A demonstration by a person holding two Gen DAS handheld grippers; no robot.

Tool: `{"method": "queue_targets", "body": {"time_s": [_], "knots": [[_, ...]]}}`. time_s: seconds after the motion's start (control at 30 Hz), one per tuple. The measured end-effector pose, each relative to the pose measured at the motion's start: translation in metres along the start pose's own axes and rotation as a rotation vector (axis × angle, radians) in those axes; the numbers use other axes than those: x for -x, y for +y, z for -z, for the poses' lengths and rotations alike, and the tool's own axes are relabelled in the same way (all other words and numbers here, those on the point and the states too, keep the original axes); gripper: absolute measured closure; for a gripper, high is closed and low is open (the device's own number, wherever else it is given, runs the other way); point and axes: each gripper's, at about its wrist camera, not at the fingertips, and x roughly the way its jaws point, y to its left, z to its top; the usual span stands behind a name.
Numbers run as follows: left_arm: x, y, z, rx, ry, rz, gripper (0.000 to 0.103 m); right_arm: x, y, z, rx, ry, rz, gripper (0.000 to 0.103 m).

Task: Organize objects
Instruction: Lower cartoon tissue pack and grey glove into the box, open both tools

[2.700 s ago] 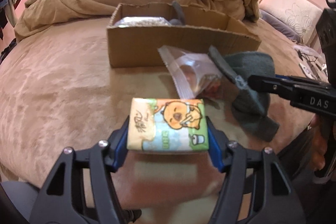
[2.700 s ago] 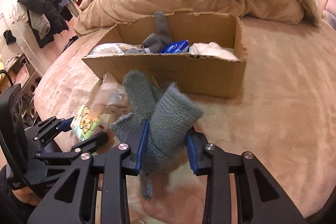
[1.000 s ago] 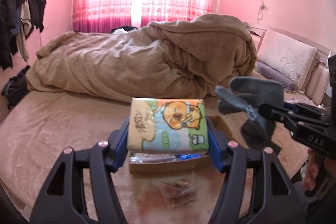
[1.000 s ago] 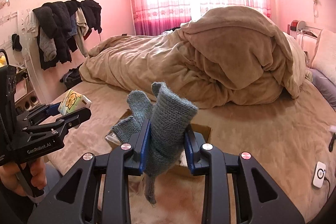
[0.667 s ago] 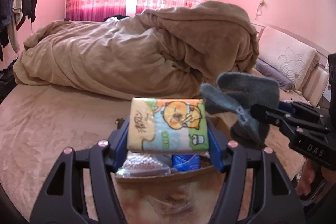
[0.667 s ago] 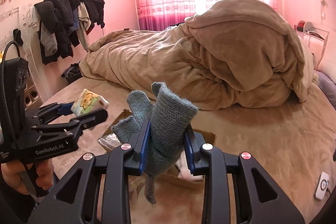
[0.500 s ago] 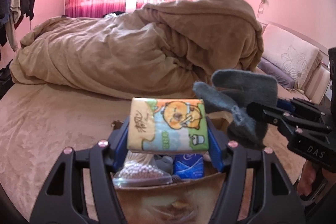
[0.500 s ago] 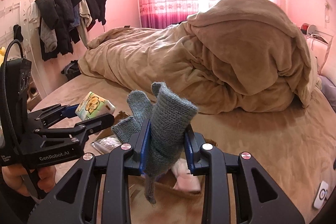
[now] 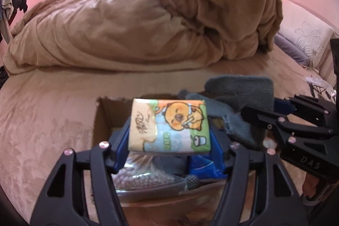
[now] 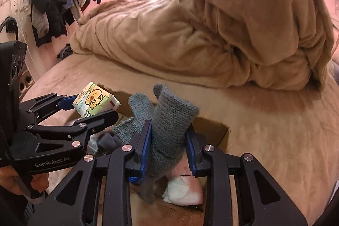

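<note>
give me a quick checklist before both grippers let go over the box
1. Left gripper firmly holds the tissue pack: ok, clamped between both fingers.
2. Right gripper holds the grey glove: ok, pinched at mid-length, tail hanging down.
3. Tissue pack over the cardboard box opening: ok in the left wrist view, box contents show directly beneath.
4. Glove over the box: ok, box corner and a white bundle lie below it.
5. Room left in the box: cannot tell; a bead bag and a blue packet already fill much of it.
6. Grippers clear of each other: cannot tell, they are close side by side.
</note>
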Motion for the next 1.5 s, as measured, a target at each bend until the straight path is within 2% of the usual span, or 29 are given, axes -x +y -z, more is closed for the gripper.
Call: {"method": "queue_targets", "body": {"time_s": [0.17,0.33,0.5,0.6,0.7,0.87,1.03,1.3,1.5], "knots": [[-0.015,0.005,0.007,0.024,0.049,-0.004,0.038,-0.016,-0.002,0.01,-0.011,0.049,-0.002,0.072],[-0.024,0.003,0.013,-0.009,0.078,-0.038,0.036,-0.028,-0.008,0.015,-0.037,0.082,0.01,0.072],[-0.029,0.002,0.015,-0.026,0.093,-0.059,0.026,-0.039,-0.012,0.019,-0.047,0.101,0.016,0.068],[-0.024,0.005,0.016,-0.003,0.069,-0.069,0.013,-0.035,-0.012,0.02,-0.046,0.083,0.021,0.065],[-0.016,0.008,0.016,0.017,0.052,-0.059,0.011,-0.028,-0.01,0.021,-0.038,0.069,0.028,0.058],[0.009,0.011,0.018,0.041,0.001,-0.061,0.011,-0.015,-0.008,0.02,-0.039,0.038,0.045,0.05],[0.04,0.01,0.018,0.043,-0.038,-0.055,0.011,0.008,-0.008,0.019,-0.055,-0.001,0.071,0.038],[0.099,-0.002,0.02,0.047,-0.117,-0.035,0.011,0.057,0.003,0.019,-0.06,-0.061,0.075,0.038],[0.144,-0.01,0.025,0.032,-0.159,-0.019,0.011,0.105,0.013,0.027,-0.085,-0.142,0.085,0.038]]}}
